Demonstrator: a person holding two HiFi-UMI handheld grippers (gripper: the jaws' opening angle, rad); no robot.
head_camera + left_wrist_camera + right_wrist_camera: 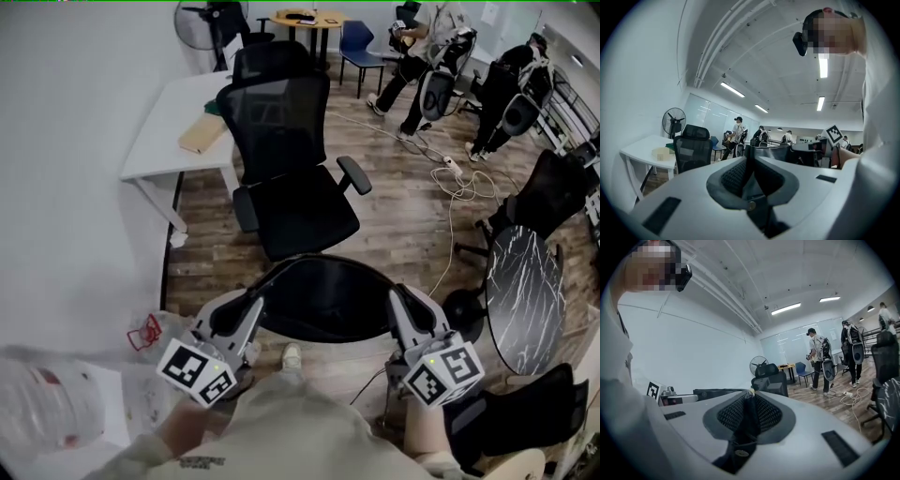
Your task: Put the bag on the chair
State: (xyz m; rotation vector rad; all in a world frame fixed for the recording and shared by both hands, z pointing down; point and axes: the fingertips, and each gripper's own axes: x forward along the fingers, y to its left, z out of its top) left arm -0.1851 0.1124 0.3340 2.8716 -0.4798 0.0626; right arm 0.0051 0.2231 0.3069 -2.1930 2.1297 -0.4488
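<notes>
- Currently left gripper (261,289): fingers almost pressed together, pinching a thin fold of black fabric at the left end of the bag (323,300). The gripper points about level.
- Right gripper (397,296): same narrow pinch, on dark fabric at the bag's right end.
- Pads (733,176) are dark with a mesh-like texture, set in smooth grey jaw shells. Each gripper carries a white marker cube.
- Bag: black, smooth, a wide rounded oval from above, stretched between the two grippers. It hangs in the air in front of the person, not on the seat.
- Chair (295,202): black office chair with mesh back, padded seat and armrests. It stands just beyond the bag, seat facing the person.
- White table (173,122) is beside the chair, with a tan box (203,133) on it.
- Wood plank floor (403,187) with loose white cables (459,187).
</notes>
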